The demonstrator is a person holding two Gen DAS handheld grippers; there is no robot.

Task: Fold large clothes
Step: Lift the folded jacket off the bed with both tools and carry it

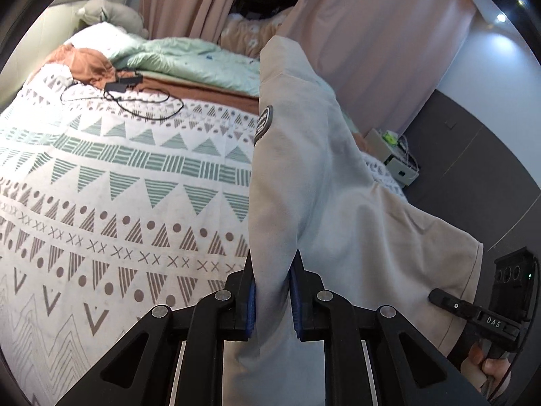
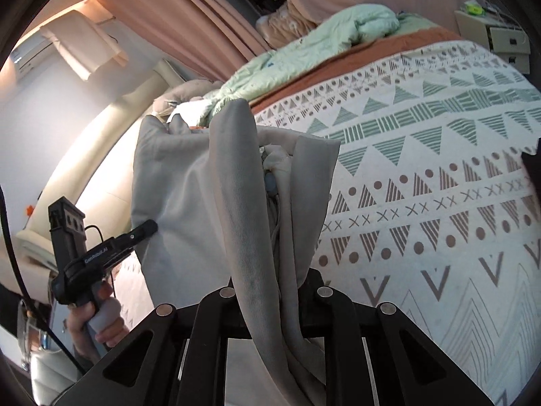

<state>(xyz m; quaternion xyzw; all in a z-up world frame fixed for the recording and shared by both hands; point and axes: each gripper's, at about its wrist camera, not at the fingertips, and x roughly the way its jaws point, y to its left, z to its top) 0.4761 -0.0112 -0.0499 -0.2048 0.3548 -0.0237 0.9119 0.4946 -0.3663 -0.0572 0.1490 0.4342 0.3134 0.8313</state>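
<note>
1. holding a pale grey-beige garment up over the bed, we see soft, finely ribbed cloth that hangs in long tubular folds.
2. in the left wrist view, our left gripper pinches a bunched fold of the garment between its blue-lined pads, the black jaws closed on the cloth.
3. in the right wrist view, our right gripper is clamped on another bunched part of the garment; the cloth covers the fingertips, so the pads are hidden.
4. a round dark patch with a ribbed rim sits on the garment; its lettering is too blurred to read.
5. we read "das" on the side of the right gripper in the left view, and "genrobot.ai" on the left gripper in the right view.
6. the garment's long axis runs away from each camera, from the jaws up toward the curtains, the cloth spread between the two grippers.
7. below lies a white bedcover printed with green and brown triangles, dots and crosses; a crumpled mint quilt and a looped black cable lie at its far end.
</note>
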